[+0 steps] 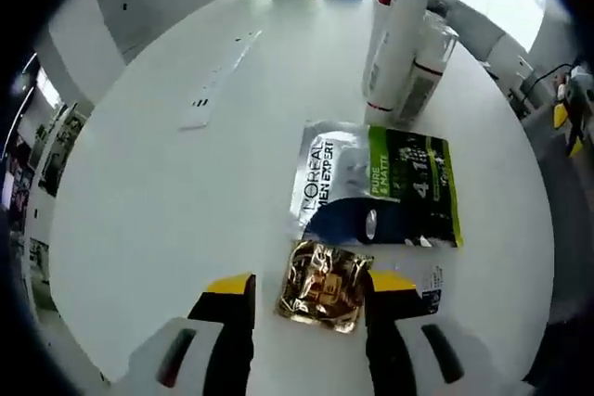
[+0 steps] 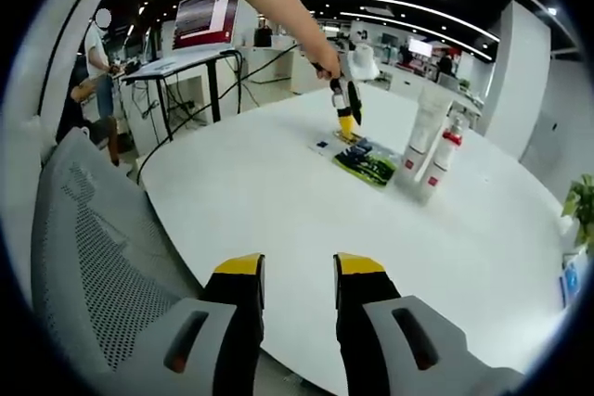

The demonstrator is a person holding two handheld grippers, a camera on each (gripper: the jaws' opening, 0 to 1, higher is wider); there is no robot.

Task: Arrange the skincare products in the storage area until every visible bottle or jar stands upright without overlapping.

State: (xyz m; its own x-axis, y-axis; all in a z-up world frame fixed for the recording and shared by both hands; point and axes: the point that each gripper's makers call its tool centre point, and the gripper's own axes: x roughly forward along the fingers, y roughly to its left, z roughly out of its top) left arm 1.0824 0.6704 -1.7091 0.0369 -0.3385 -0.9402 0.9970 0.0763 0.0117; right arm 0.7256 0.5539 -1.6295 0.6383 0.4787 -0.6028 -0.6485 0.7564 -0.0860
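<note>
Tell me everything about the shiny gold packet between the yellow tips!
The gold packet is a small crinkly foil sachet with dark print, too blurred to read. It lies flat on the white table, tilted a little, between the open jaws of the left gripper, which do not squeeze it. Its top edge meets or slightly overlaps the bigger L'Oreal Men Expert pouch. In the right gripper view it is too small to tell apart.

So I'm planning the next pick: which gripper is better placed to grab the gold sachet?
Left. The left gripper has its open jaws on either side of the gold sachet on the white table. The right gripper hangs open over the table's near edge, far from the products.
</note>
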